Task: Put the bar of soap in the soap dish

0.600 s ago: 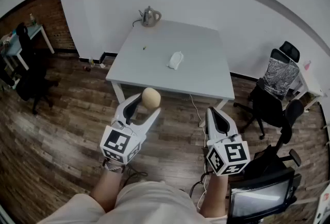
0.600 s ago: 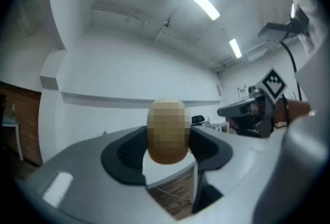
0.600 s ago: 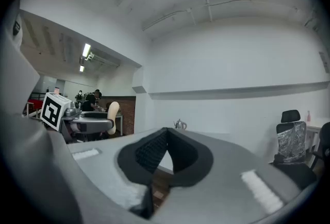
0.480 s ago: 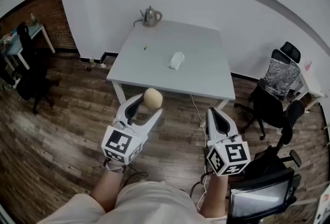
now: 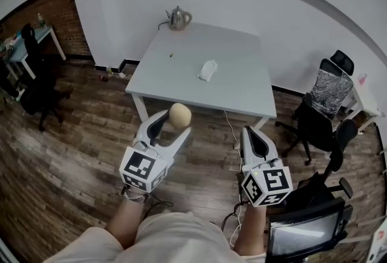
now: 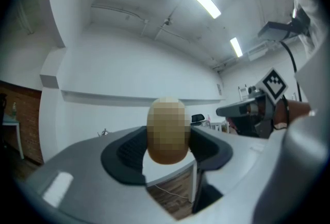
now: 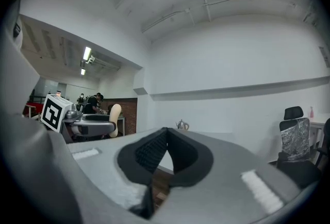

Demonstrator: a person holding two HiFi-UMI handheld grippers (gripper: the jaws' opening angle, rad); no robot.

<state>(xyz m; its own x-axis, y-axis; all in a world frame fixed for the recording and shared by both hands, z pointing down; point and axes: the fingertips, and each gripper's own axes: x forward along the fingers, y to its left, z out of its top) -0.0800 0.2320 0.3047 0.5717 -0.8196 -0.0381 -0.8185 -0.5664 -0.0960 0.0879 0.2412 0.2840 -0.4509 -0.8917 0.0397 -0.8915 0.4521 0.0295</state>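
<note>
While the left tongs [image 5: 171, 126] grip the soap [image 5: 180, 115] short of the counter [image 5: 242, 83] and the right tongs [image 5: 250, 133] sit closed and empty, reaching the dish [image 5: 207, 70] on it remains.

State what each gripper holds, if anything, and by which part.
Left gripper clamps the bar of soap by its side edges; right gripper is shut, empty.
</note>
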